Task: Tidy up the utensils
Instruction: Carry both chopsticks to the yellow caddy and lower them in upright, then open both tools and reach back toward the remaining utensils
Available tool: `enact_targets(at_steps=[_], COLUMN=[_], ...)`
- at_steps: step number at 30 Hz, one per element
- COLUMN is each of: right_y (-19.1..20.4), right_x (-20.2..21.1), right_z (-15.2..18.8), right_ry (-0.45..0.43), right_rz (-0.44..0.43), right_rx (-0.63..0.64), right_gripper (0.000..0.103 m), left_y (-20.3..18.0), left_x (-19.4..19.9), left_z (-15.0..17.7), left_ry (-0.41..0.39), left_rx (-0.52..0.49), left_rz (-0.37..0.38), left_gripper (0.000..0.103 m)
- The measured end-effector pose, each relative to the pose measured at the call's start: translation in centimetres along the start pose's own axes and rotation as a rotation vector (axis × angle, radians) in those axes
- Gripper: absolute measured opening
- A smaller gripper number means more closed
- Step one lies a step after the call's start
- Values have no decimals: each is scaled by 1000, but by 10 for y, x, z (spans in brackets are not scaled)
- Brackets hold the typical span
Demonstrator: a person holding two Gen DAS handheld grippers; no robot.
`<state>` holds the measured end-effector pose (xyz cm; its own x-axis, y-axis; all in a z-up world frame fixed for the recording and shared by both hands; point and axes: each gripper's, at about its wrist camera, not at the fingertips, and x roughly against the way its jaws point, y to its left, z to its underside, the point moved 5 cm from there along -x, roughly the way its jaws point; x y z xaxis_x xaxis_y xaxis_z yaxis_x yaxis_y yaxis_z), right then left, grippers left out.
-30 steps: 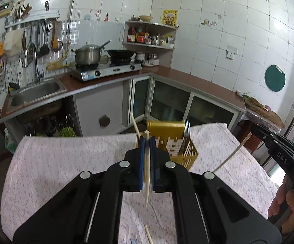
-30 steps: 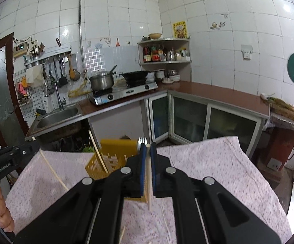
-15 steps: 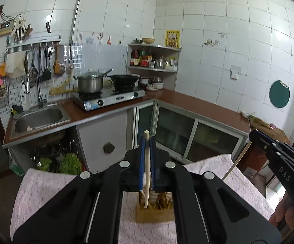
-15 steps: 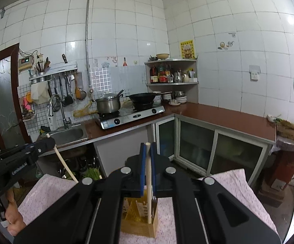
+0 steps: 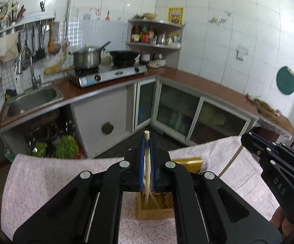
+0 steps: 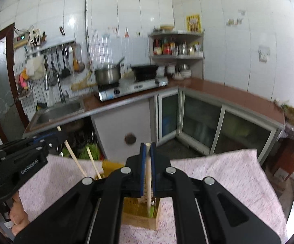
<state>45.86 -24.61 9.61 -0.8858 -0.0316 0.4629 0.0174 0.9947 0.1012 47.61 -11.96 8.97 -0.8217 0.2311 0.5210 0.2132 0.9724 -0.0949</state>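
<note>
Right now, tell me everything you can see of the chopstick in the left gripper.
The chopstick is a pale, slim stick, wood or bamboo by its look, with a blunt squared top end. It stands near upright, clamped between the blue pads of the shut left gripper, its top poking above them. Its lower end dips into the yellow utensil holder on the pink cloth; whether it touches inside is hidden.

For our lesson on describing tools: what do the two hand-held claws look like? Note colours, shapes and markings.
Both claws are matte black, with two broad arms tapering to narrow blue-padded fingers and round silver bolts at the joints. The left claw reads "GenRobot.AI" in white on its side; the right claw reads "DAS".
</note>
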Motion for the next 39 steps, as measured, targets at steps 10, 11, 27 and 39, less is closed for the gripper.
enact_targets(at_steps=[10, 11, 27, 39], right_y=[-17, -19, -47, -52], right_x=[-17, -12, 55, 48], right_z=[24, 25, 159, 245], right_ry=[42, 38, 209, 390], right_rz=[3, 15, 178, 187], right_rx=[-18, -9, 89, -81], right_gripper=[54, 54, 83, 83], left_y=[14, 16, 65, 34], left_x=[-16, -11, 59, 46], left_z=[27, 25, 142, 247], left_ry=[47, 38, 167, 367], left_rx=[13, 17, 64, 67], left_rz=[-61, -56, -96, -109], left_gripper=[53, 57, 98, 98])
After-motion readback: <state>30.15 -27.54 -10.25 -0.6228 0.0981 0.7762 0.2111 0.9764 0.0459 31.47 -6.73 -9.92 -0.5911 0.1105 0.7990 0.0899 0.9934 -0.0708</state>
